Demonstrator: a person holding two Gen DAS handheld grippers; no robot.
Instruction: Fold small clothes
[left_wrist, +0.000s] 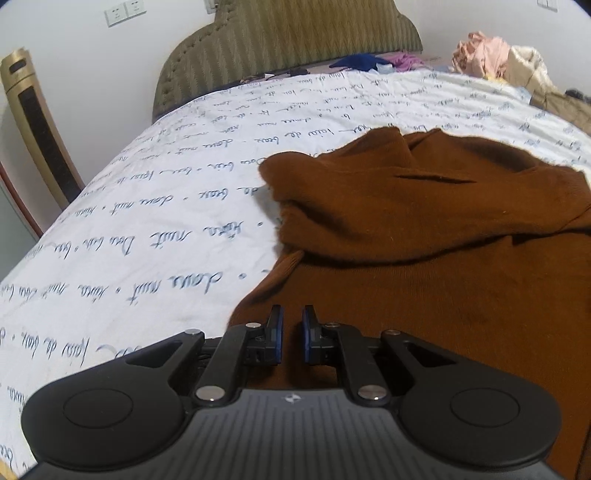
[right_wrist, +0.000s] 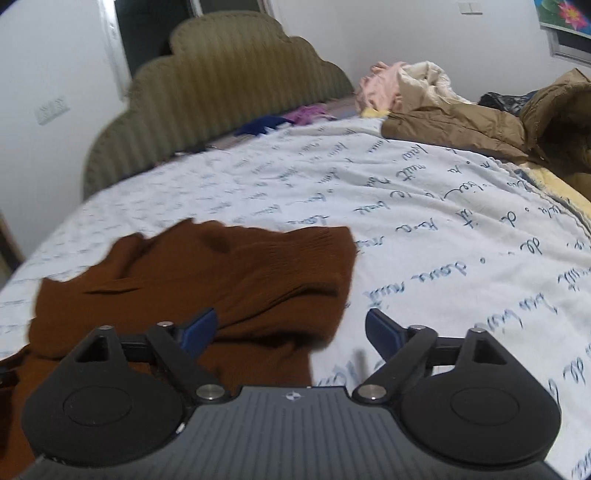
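A brown knit sweater (left_wrist: 424, 236) lies on the white bedspread with blue script (left_wrist: 147, 229), one sleeve folded across its body. My left gripper (left_wrist: 292, 317) hovers over the sweater's near left edge, its fingers a narrow gap apart with nothing between them. In the right wrist view the sweater (right_wrist: 229, 280) lies left of centre. My right gripper (right_wrist: 291, 325) is wide open and empty above the sweater's right edge, left finger (right_wrist: 199, 332) over the fabric, right finger (right_wrist: 382, 334) over the bedspread (right_wrist: 443, 229).
A padded olive headboard (left_wrist: 288, 40) stands at the far end. Piled clothes and a tan jacket (right_wrist: 480, 125) lie at the far right of the bed. Blue and purple garments (left_wrist: 369, 61) lie by the headboard. A tall gold appliance (left_wrist: 33, 125) stands left.
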